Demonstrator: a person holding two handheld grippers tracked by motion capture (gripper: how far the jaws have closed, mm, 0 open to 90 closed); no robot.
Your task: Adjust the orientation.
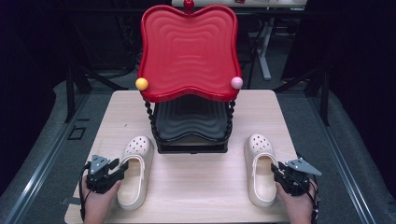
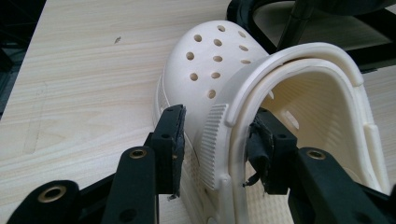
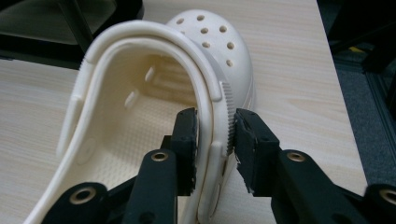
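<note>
1. My left tool point(image 1: 122, 167) sits at about 8 o'clock on the bench point(image 1: 201, 186), with my left hand point(image 1: 95, 205) coming in from the near edge.
2. In the left gripper view its jaws straddle the outer side wall of the left clog point(image 2: 219, 93): one pad lies outside the wall, the other inside the opening. There is a gap at the outer pad, so I count the left tool as apart, not clamped.
3. The left clog point(image 1: 135, 170) lies flat on the bench at 8 o'clock, toe toward the rack.
4. My right tool point(image 1: 276, 170) is at about 4 o'clock, held by my right hand point(image 1: 299, 205).
5. In the right gripper view its jaws stand on either side of the outer wall and strap of the right clog point(image 3: 154, 93), with slivers of space at both pads. The right tool is apart, not pressing.
6. The right clog point(image 1: 259, 170) lies flat at 4 o'clock, toe also toward the rack.
7. Between the toes, at 12 o'clock, stands a rack with a red tray point(image 1: 189, 51) above a black tray point(image 1: 191, 121).
</note>
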